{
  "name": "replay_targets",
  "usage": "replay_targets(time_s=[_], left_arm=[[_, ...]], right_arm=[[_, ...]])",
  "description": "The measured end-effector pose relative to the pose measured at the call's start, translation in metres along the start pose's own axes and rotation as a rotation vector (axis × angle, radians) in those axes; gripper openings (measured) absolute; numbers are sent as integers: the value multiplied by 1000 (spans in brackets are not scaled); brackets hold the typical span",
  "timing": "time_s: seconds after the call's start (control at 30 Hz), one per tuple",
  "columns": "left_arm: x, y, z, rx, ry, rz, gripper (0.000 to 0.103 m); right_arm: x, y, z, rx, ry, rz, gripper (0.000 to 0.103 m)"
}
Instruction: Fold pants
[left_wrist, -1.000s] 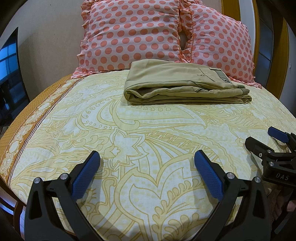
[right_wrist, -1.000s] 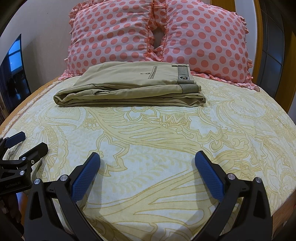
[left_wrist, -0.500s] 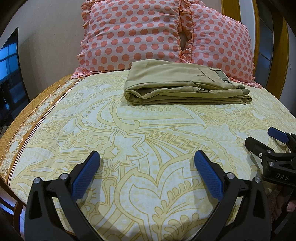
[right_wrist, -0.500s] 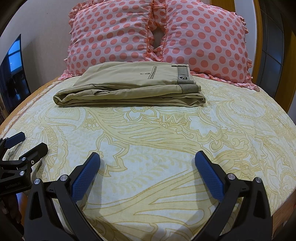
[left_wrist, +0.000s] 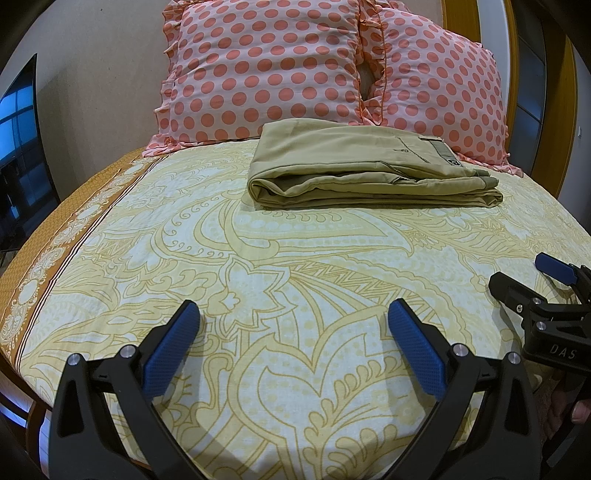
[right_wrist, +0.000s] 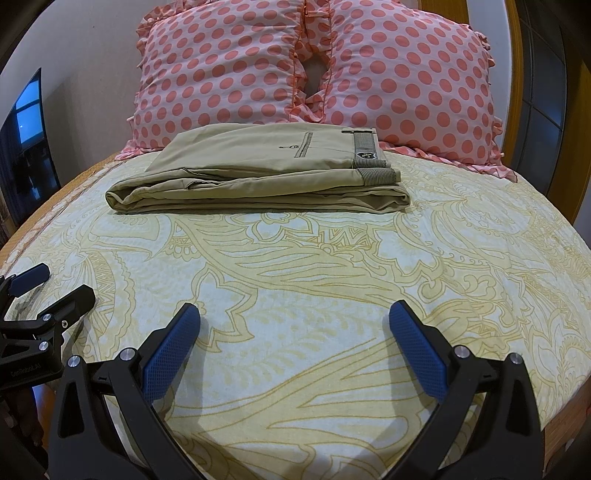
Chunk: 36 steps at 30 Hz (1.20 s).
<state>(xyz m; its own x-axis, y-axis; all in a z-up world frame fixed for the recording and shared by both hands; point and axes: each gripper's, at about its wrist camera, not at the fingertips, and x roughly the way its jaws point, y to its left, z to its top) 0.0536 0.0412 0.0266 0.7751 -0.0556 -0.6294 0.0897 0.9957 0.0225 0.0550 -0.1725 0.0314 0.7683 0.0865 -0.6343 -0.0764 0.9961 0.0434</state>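
Note:
Khaki pants (left_wrist: 365, 173) lie folded in a flat stack at the far side of the bed, waistband to the right; they also show in the right wrist view (right_wrist: 258, 173). My left gripper (left_wrist: 291, 314) is open and empty, low over the near part of the bedsheet, well short of the pants. My right gripper (right_wrist: 293, 314) is open and empty at the same distance. Each gripper shows at the edge of the other's view, the right one (left_wrist: 524, 273) and the left one (right_wrist: 55, 284).
The bed has a yellow patterned sheet (left_wrist: 295, 258) with a brown border on the left. Two pink polka-dot pillows (left_wrist: 266, 70) (left_wrist: 439, 88) stand against the wall behind the pants. A dark screen (left_wrist: 18, 122) is at the left, a wooden frame (right_wrist: 517, 55) at the right.

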Motion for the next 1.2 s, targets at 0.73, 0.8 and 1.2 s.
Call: replay_targets(time_s=[0.73, 0.8, 1.2], left_arm=[[0, 3, 1, -5, 5, 4, 101], [0, 3, 1, -4, 3, 5, 101], [0, 3, 2, -5, 4, 5, 101]], right_arm=[[0, 0, 0, -1, -1, 1, 102], [0, 0, 0, -1, -1, 1, 102], [0, 0, 0, 0, -2, 0, 102]])
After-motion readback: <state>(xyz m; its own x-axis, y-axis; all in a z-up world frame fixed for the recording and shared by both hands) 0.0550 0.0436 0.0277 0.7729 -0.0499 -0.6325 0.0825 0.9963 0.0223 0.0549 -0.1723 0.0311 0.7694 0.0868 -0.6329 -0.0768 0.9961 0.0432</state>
